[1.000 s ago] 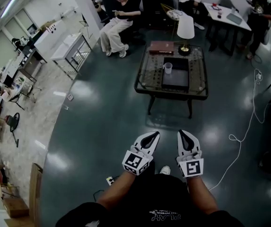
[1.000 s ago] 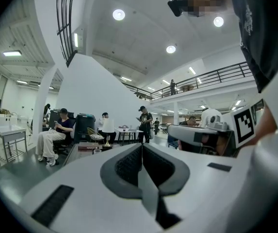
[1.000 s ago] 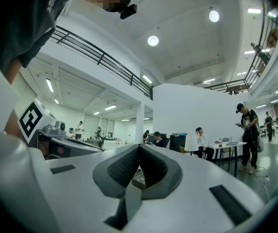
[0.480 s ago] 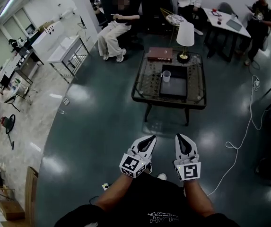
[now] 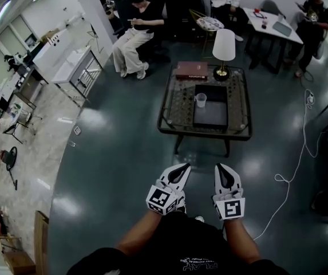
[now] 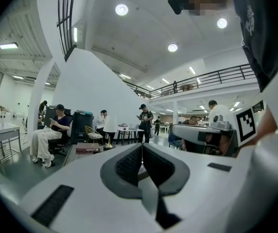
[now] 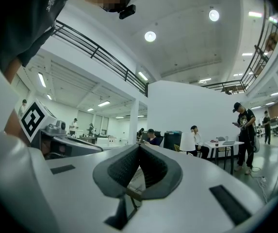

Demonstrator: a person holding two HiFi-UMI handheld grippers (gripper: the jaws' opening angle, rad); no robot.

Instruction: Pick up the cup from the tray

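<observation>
A pale translucent cup stands at the left edge of a dark tray on a low glass-topped table some way ahead of me. My left gripper and right gripper are held side by side near my body, well short of the table. Both are shut, tips touching, with nothing between the jaws. In the left gripper view the closed left gripper points toward the room; the right gripper looks the same in the right gripper view. The cup does not show in either gripper view.
On the table also sit a white lamp and a brown book. A seated person is behind the table on the left, and others stand by a white desk. A white cable trails over the floor at right.
The table and tray have shifted slightly in the head view as I moved. Both grippers keep their pose in front of my body, still shut.
</observation>
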